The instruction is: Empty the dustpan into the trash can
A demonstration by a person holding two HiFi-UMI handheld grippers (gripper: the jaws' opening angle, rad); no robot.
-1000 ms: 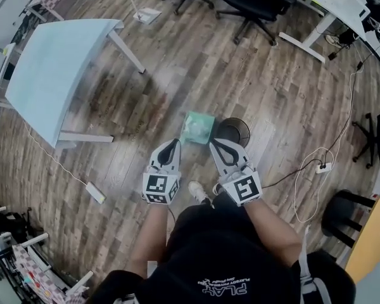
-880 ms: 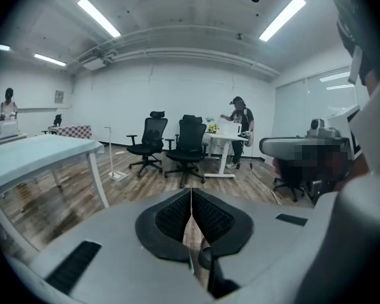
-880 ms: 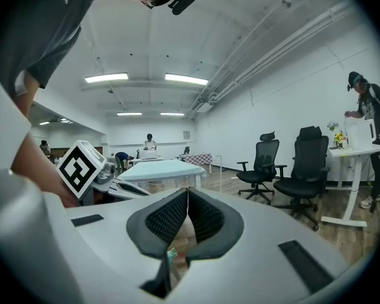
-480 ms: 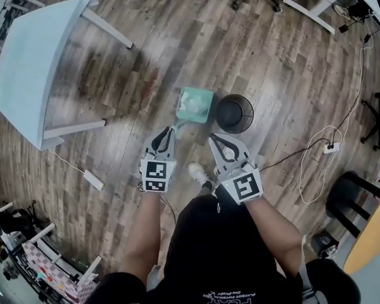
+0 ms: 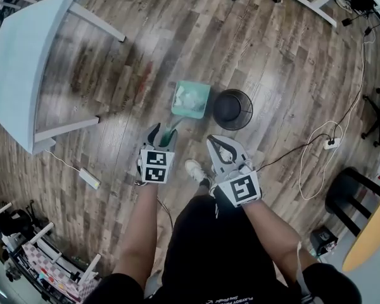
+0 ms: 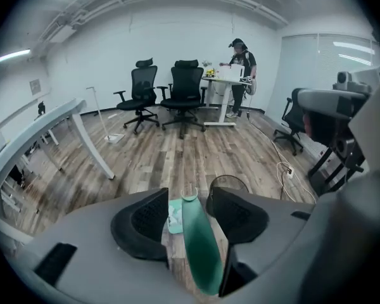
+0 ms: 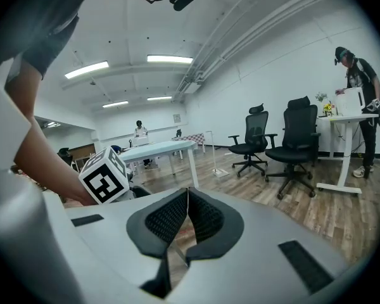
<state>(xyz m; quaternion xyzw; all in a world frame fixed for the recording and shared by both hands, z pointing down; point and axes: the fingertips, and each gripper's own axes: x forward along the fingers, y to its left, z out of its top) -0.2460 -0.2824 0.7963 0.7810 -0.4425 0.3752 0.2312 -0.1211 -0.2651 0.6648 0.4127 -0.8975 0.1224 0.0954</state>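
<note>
A teal dustpan (image 5: 191, 99) holding white scraps lies on the wood floor, its handle (image 5: 168, 133) pointing back toward me. Right of it stands a black mesh trash can (image 5: 233, 108). My left gripper (image 5: 159, 132) is low over the handle; its jaws have just been opening and now stand open with the green handle (image 6: 199, 246) between them, not pinched. In the left gripper view the pan (image 6: 175, 215) and the trash can (image 6: 228, 183) lie just beyond the left gripper (image 6: 187, 198). My right gripper (image 5: 216, 142) hovers near the can, shut and empty, as the right gripper (image 7: 187, 192) view confirms.
A pale blue table (image 5: 25, 62) stands at the left. A white power strip (image 5: 88, 178) lies on the floor at the left, another with cables (image 5: 331, 143) at the right. My shoe (image 5: 193, 168) is between the grippers. Office chairs (image 6: 183, 94) and a person at a desk (image 6: 240, 62) are farther off.
Both grippers have sunk toward the floor. The left one has reached the dustpan's handle and its jaws have spread around it. The right stays shut.
</note>
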